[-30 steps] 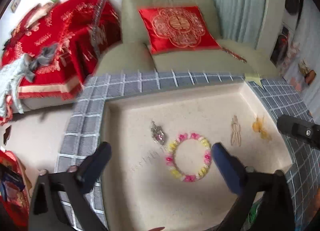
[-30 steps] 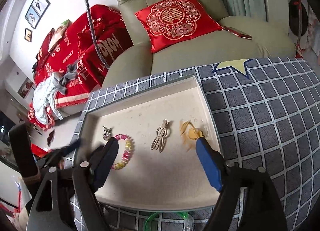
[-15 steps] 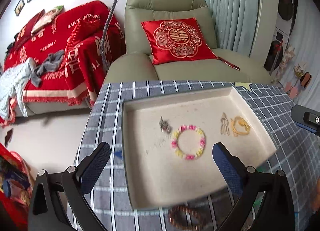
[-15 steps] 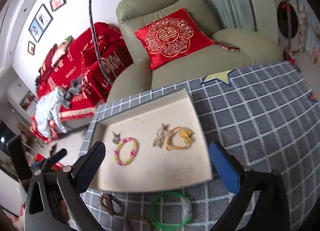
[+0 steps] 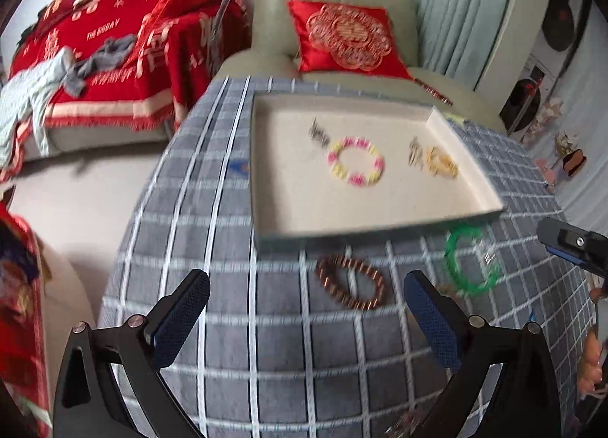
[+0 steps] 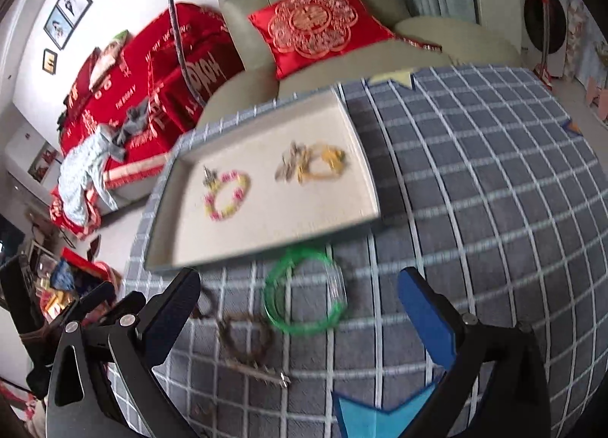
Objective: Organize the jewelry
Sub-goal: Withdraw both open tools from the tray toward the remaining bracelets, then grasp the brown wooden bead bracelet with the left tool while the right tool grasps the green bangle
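Note:
A shallow cream tray [image 5: 380, 225] [image 6: 167, 248] sits on the grey checked table. In it lie a pink and yellow bead bracelet [image 5: 356, 166] [image 6: 227, 195], a silver charm [image 5: 318, 133], a metal clip [image 5: 415, 151] [image 6: 289, 165] and a yellow bracelet [image 5: 440, 162] [image 6: 323, 162]. In front of the tray lie a brown bead bracelet [image 5: 351, 282], a green bangle [image 5: 469, 260] [image 6: 304, 293] and a thin dark chain [image 6: 243, 343]. My left gripper [image 5: 304, 320] is open and empty, near the brown bracelet. My right gripper [image 6: 300, 320] is open and empty, over the green bangle.
A green armchair [image 5: 330, 1] with a red cushion [image 6: 315, 24] stands behind the table. A sofa with a red cover [image 5: 106, 39] is at the left. A blue star patch [image 6: 380, 415] lies on the table near me.
Both grippers have pulled back from over the tray toward the near side of the table. The brown bracelet, green bangle and chain in front of the tray have come into view.

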### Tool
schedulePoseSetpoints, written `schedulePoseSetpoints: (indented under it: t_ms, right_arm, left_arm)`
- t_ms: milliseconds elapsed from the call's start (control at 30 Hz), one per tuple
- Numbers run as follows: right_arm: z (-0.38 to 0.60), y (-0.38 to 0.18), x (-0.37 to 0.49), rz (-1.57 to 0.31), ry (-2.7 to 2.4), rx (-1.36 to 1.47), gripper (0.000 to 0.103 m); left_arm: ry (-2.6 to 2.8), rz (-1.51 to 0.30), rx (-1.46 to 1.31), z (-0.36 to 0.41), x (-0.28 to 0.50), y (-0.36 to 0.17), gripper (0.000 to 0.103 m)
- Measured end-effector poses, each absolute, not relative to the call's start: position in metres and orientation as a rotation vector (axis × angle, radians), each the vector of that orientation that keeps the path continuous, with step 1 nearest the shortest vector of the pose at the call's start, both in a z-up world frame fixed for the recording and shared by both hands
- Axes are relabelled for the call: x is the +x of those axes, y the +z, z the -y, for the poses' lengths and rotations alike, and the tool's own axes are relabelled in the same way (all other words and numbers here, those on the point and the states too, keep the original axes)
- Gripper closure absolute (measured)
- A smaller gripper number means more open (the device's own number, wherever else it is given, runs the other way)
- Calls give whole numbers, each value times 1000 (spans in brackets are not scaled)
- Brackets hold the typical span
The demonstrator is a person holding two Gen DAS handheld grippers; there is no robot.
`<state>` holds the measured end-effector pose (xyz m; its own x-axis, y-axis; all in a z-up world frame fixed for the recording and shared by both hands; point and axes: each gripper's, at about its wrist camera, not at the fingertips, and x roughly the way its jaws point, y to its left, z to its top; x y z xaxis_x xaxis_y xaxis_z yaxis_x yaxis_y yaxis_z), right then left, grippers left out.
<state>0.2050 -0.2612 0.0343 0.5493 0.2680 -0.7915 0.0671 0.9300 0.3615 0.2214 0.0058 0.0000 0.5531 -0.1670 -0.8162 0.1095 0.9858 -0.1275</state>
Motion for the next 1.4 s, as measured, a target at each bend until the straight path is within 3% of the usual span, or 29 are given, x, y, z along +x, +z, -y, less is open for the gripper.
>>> schedulePoseSetpoints:
  t_ms: [667, 767, 967, 1000, 1100, 1233, 1300, 1367, 1400]
  right_arm:
    - [259, -17, 201, -1119, -50, 243, 1]
    - [258, -25, 207, -1133, -73, 242, 13]
    - [244, -25, 216, -1123, -78, 144, 24]
    - [240, -25, 217, -1120, -75, 123, 25]
    - [231, -27, 218, -1113, -85, 53, 31]
    - [222, -25, 218, -1106, -59, 18, 49]
    - [219, -23, 218, -1106, -49, 9, 62]
    - [217, -22, 218, -1109, -39, 6, 82]
    - [216, -21, 217, -1110, -41, 0, 85]
  left_arm:
    - [-12, -1065, -174, -7, 233, -45, 0]
    - [-17, -1065, -154, -4, 235, -46, 0]
    - [-23, -1049, -116, 4, 236, -45, 0]
    - [-26, -1043, -107, 6, 236, -45, 8]
    - [-25, -1049, -65, 12, 235, -46, 13]
    - [-32, -1036, -28, 18, 233, -42, 33]
    - [-46, -1027, -17, 18, 232, -40, 63]
    - [-74, -1030, -24, 18, 232, -39, 77]
    - [-90, -1032, -36, 17, 231, -39, 77]
